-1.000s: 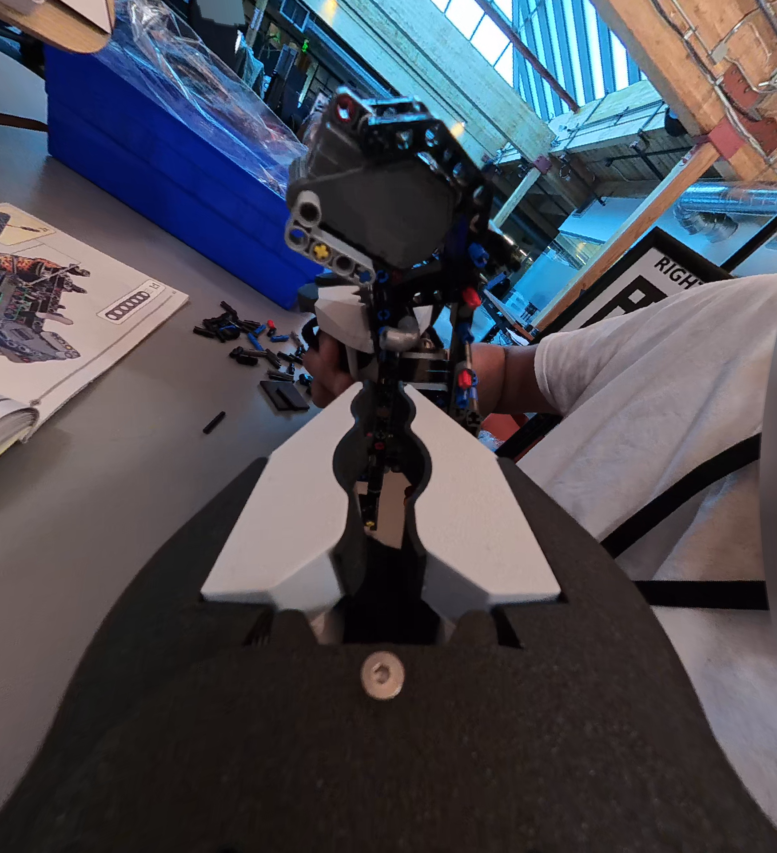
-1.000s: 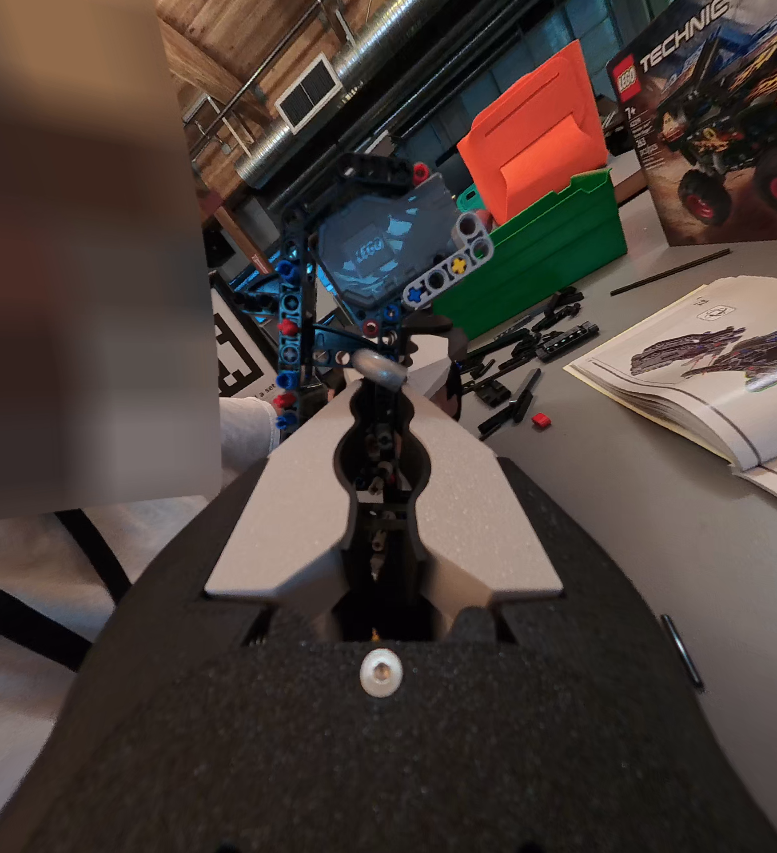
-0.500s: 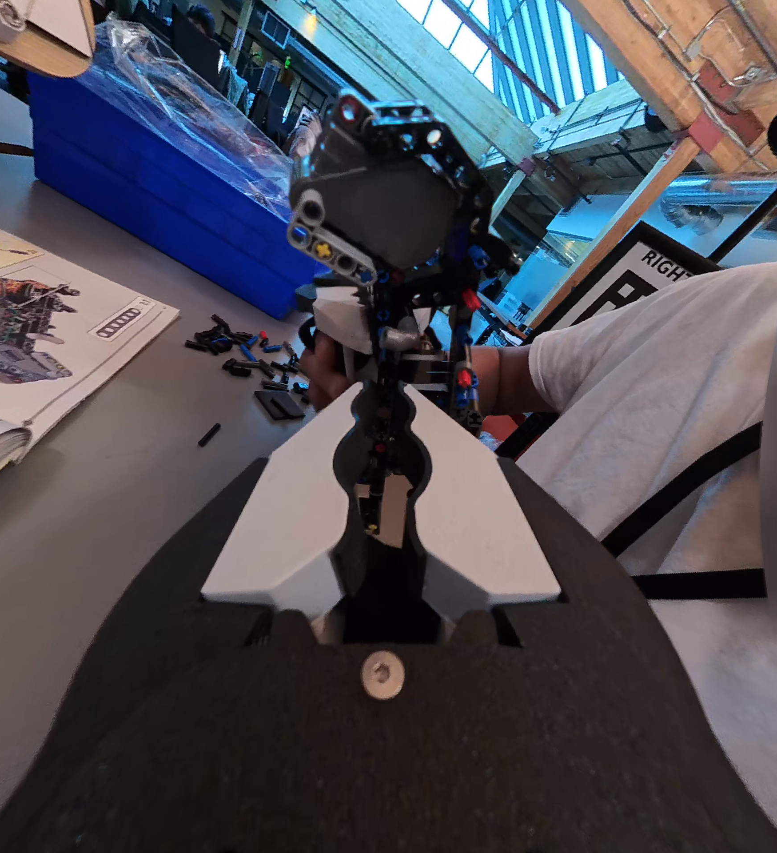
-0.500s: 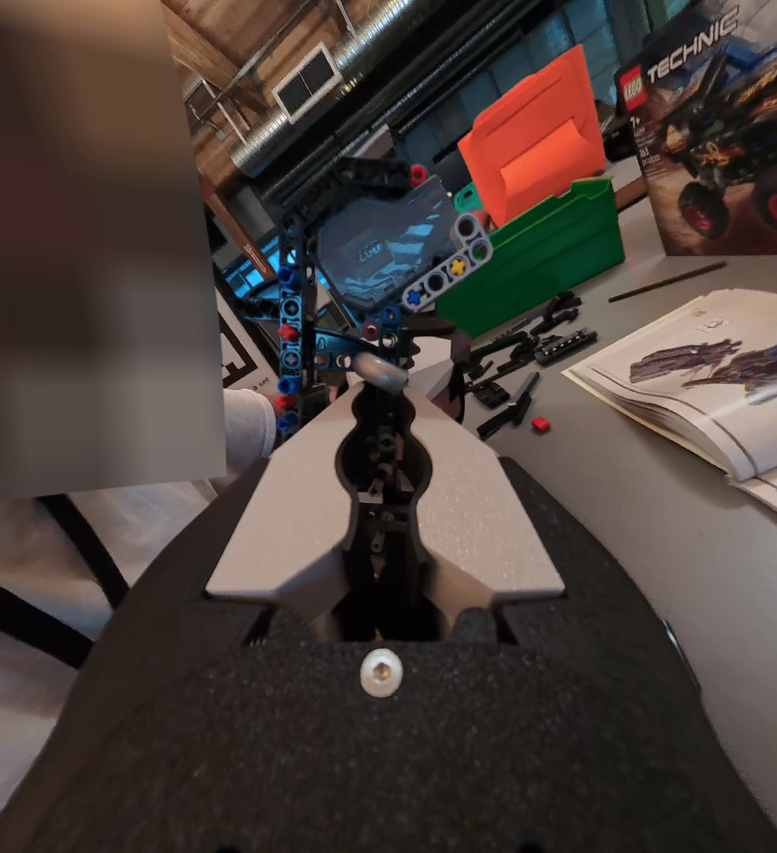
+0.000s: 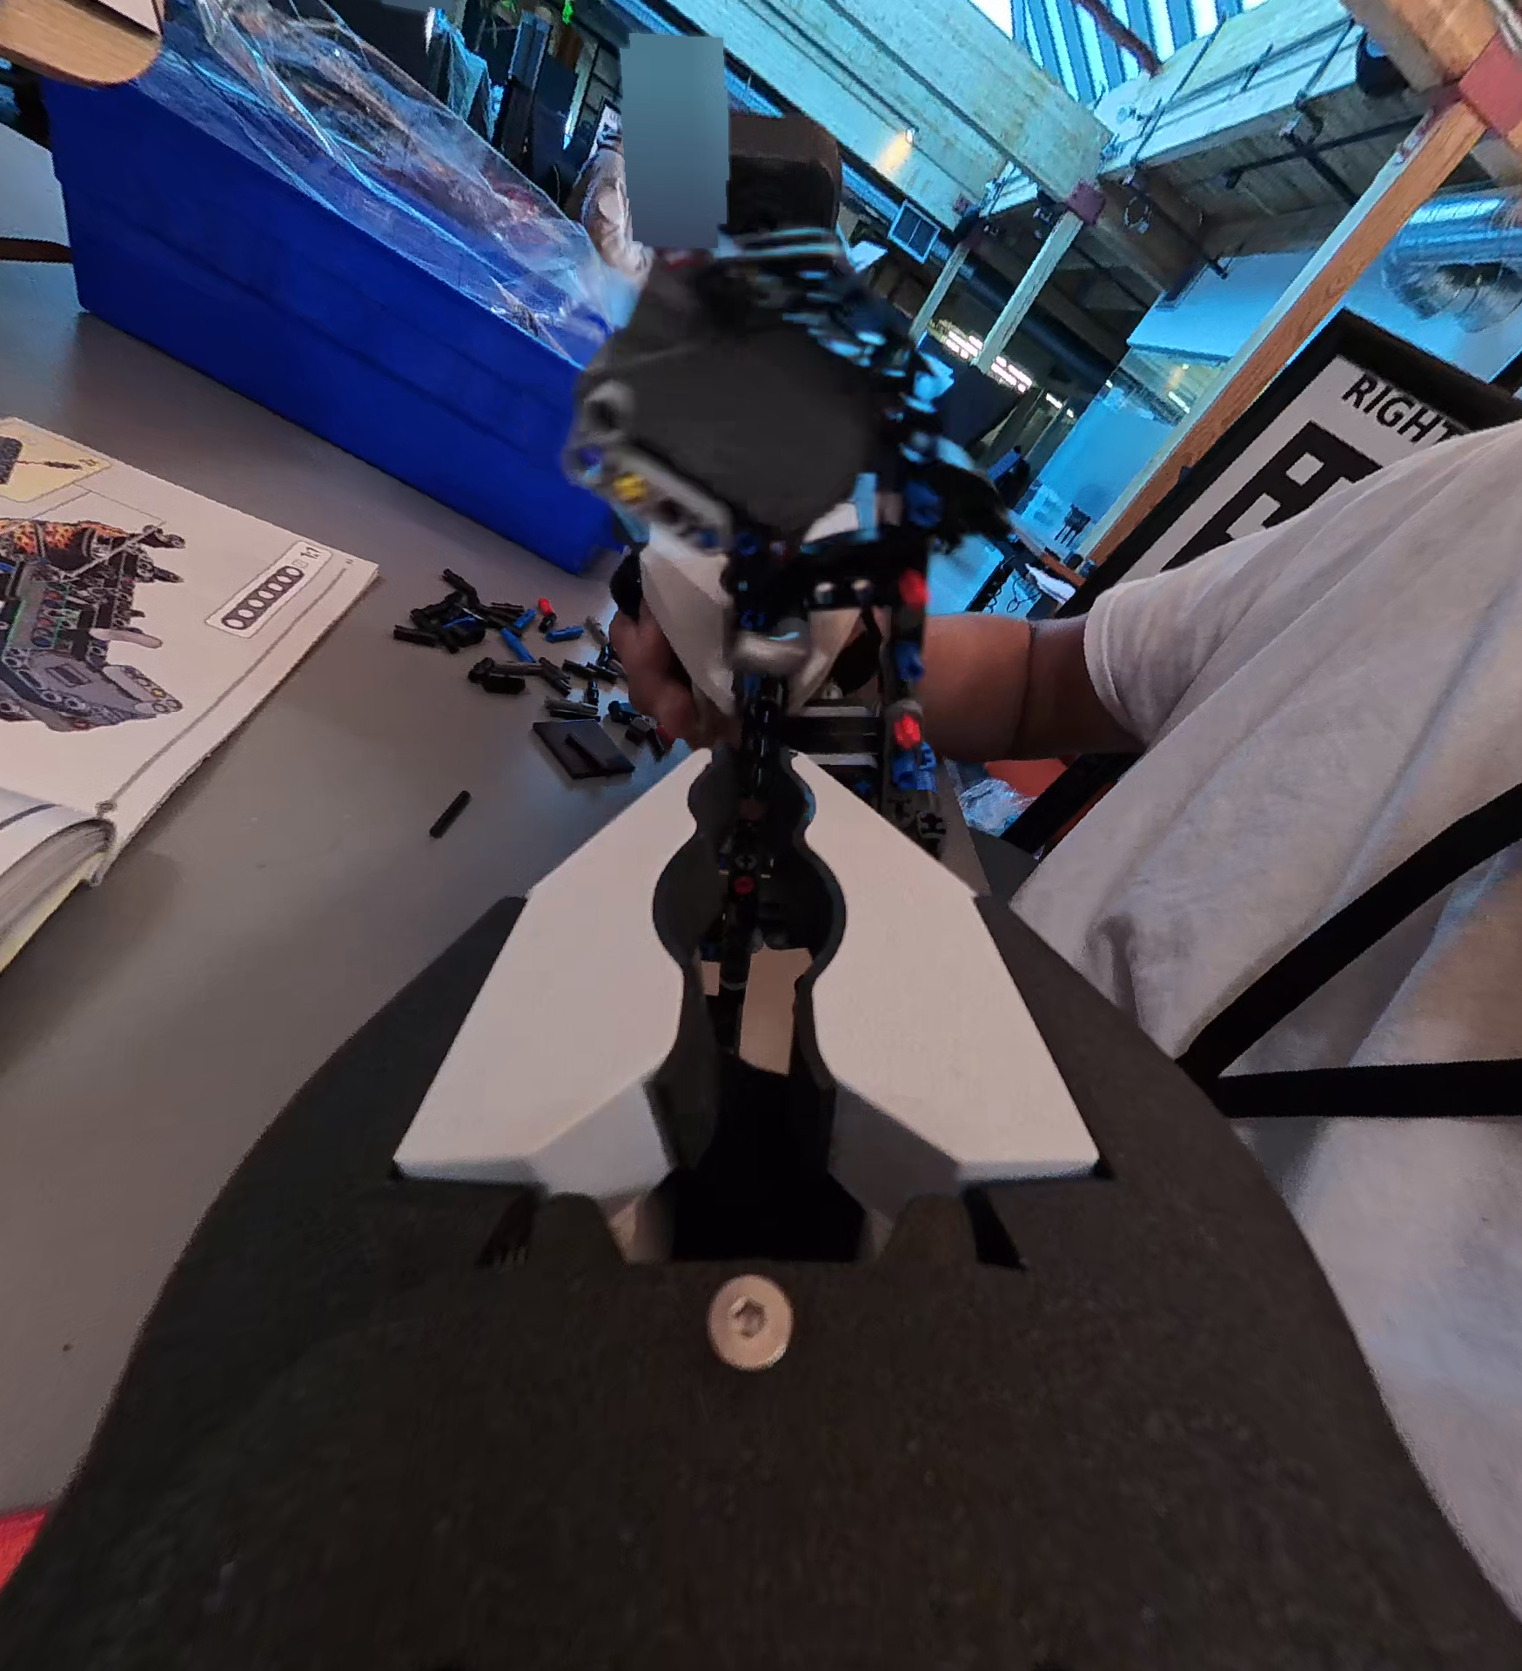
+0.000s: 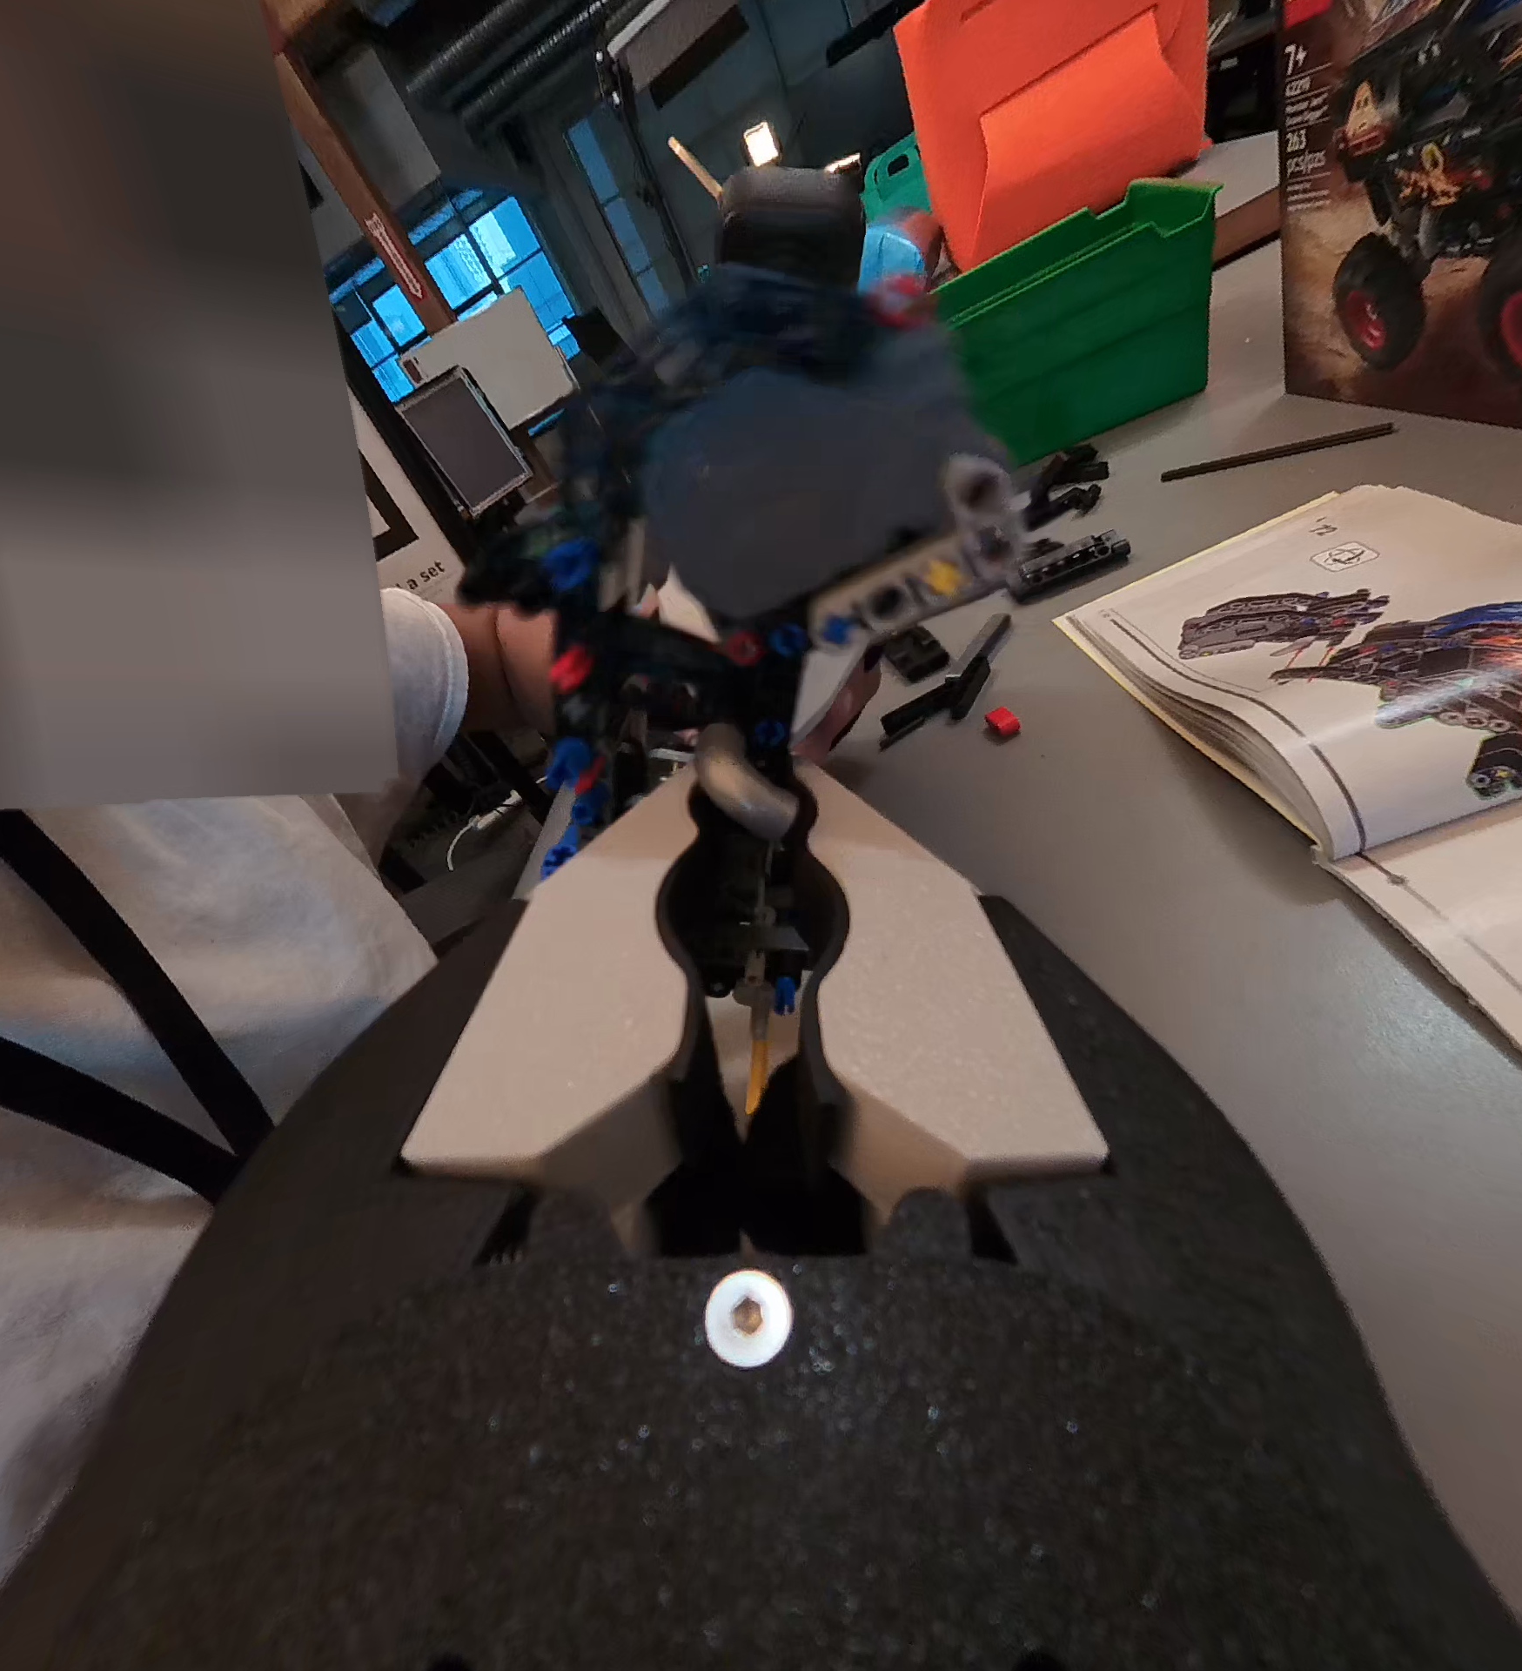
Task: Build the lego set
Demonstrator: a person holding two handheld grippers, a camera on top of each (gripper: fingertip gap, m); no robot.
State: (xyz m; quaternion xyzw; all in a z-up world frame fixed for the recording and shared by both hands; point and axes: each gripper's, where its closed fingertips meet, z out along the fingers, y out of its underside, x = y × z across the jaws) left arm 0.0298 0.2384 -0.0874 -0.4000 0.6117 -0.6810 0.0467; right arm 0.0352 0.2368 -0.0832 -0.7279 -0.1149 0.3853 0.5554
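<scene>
A mostly black and dark grey lego model [image 5: 739, 434] carries small blue, red and yellow pins. The table [image 5: 223, 904] is plain grey. A blue bin [image 5: 305, 298] sits behind scattered black and blue pieces [image 5: 522, 642]. Elsewhere stand a green bin [image 6: 1091, 316] and a bright orange bag [image 6: 1055, 108]. The sleeve [image 5: 1336, 687] is white.

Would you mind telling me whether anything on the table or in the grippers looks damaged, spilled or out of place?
Nothing looks damaged. Both grippers, left and right, are shut on the lego assembly, which is blurred. Loose pieces lie scattered on the table beside the open instruction booklet, as expected mid-build.
</scene>
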